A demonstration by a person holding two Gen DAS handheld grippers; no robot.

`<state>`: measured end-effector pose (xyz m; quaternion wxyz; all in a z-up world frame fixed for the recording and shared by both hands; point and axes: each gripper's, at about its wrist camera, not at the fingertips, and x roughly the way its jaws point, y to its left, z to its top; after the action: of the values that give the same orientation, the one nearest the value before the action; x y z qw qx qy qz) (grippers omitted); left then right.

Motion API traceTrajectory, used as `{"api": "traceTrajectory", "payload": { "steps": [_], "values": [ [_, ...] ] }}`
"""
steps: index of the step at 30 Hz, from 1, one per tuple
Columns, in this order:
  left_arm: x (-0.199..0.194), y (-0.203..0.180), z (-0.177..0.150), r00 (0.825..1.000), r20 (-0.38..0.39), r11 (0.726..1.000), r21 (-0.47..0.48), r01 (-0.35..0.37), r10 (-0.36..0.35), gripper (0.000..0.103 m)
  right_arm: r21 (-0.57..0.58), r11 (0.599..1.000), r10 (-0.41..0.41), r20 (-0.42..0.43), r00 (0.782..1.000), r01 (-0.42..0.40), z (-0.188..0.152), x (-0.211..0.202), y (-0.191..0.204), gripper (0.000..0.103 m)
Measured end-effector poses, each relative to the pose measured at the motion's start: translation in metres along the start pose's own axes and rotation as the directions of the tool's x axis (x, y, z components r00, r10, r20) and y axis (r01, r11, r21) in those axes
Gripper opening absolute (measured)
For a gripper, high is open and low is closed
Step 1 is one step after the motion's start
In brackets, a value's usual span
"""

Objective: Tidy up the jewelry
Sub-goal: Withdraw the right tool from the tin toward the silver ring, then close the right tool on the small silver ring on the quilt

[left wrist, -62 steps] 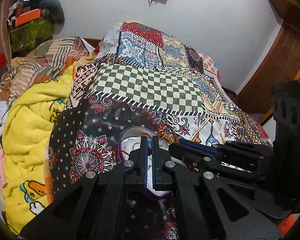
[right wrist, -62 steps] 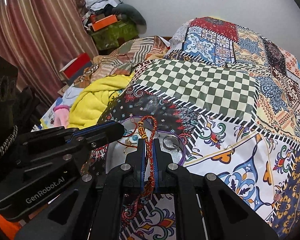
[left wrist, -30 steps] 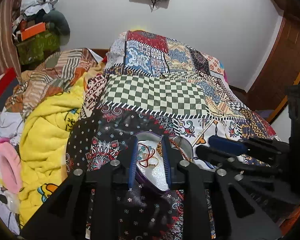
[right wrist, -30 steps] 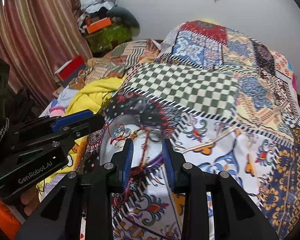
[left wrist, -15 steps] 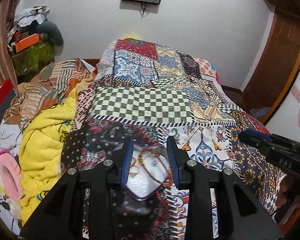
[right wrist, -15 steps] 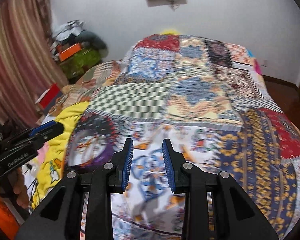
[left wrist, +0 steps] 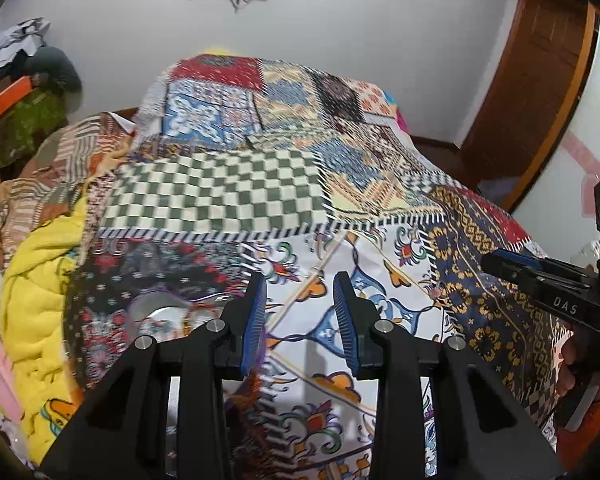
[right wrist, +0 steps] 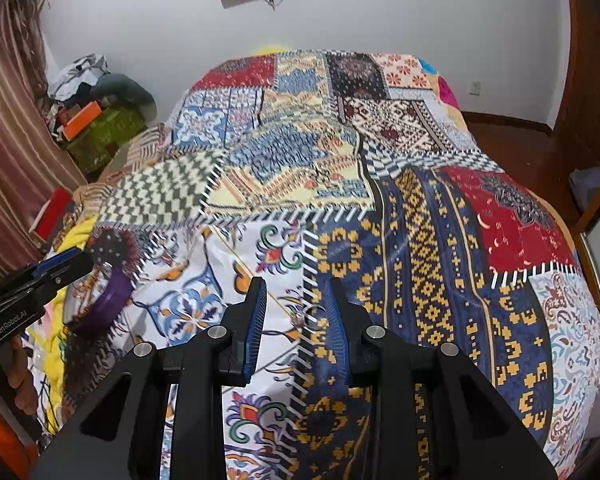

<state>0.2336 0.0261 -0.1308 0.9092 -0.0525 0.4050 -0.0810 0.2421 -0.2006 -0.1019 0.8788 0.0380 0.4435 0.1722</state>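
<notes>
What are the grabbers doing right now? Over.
Left gripper and right gripper: jaws open, empty. Purple tray of jewelry sits on the quilt, off left. Small ring lies between the right jaws. Path clear.

Our two tools match: the left gripper (left wrist: 300, 316) and right gripper (right wrist: 294, 320) are matte black frames with silver screws and ribbed blue pads (left wrist: 256, 320). White lettering marks their sides, and we wear an orange sleeve (left wrist: 588, 420).

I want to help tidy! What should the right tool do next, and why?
Probably lower the right tool and close on the small ring: it lies on the quilt between the open jaws, away from the purple tray.
</notes>
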Motion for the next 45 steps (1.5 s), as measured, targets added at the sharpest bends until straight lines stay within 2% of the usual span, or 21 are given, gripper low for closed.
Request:
{"api": "traceTrajectory", "payload": {
  "steps": [10,19,31,36,38,45],
  "values": [
    [0.040,0.002,0.008,0.997,-0.075,0.998,0.065,-0.005,0.010,0.034,-0.025,1.000,-0.008,-0.120,0.993,0.005,-0.019,0.029,-0.008,0.028],
    [0.075,0.004,0.017,0.988,-0.151,0.991,0.130,0.002,0.018,0.033,-0.061,0.998,-0.009,-0.159,0.987,-0.001,-0.019,0.042,-0.003,0.028],
    [0.107,0.005,0.017,0.972,-0.232,0.989,0.147,0.001,0.034,0.015,-0.077,0.997,-0.020,-0.195,0.981,0.005,-0.019,0.057,-0.002,0.028],
    [0.111,0.001,0.018,0.971,-0.233,0.990,0.142,-0.021,0.054,0.011,-0.094,0.996,-0.029,-0.203,0.979,0.010,-0.021,0.062,0.000,0.029],
    [0.112,0.001,0.018,0.971,-0.230,0.990,0.140,-0.029,0.061,0.007,-0.095,0.995,-0.020,-0.204,0.979,0.001,-0.019,0.063,0.001,0.034],
    [0.109,0.004,0.017,0.975,-0.213,0.993,0.114,-0.034,0.058,0.005,-0.109,0.994,-0.026,-0.177,0.984,0.007,-0.021,0.065,0.003,0.034]
  ]
}}
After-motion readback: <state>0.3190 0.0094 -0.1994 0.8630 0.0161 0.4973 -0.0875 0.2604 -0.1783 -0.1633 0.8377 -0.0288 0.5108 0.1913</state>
